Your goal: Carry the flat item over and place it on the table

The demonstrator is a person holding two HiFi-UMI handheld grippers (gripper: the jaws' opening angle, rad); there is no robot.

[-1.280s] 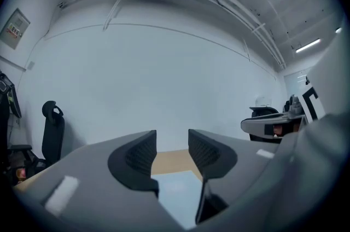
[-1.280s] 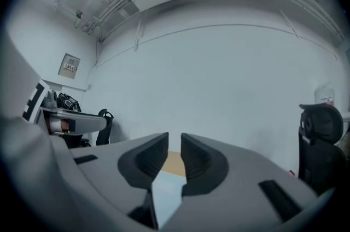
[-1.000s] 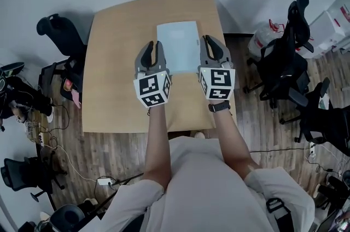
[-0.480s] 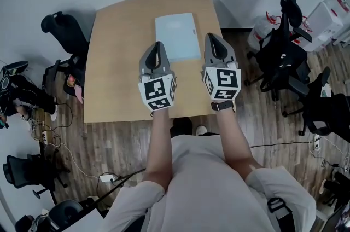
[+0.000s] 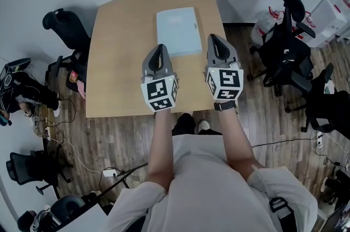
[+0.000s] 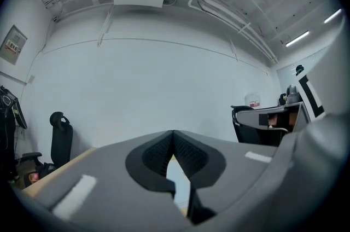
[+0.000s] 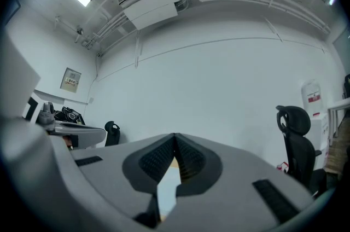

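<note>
Nearest the person, the left hand-held gripper [image 5: 159,50] and the right hand-held gripper [image 5: 215,38] hover over the near half of the desk [image 5: 117,50], each with its jaws pressed together on nothing. Just ahead of their tips and between them, the pale blue flat item [image 5: 178,32] lies on the wood, touched by neither. Delivery looks finished. The likeliest mishap is either closed tip drifting forward and nudging the thin item askew, since it probably slides easily. No print on it is legible; far beyond, a wall notice [image 6: 12,45] is too small to read.
</note>
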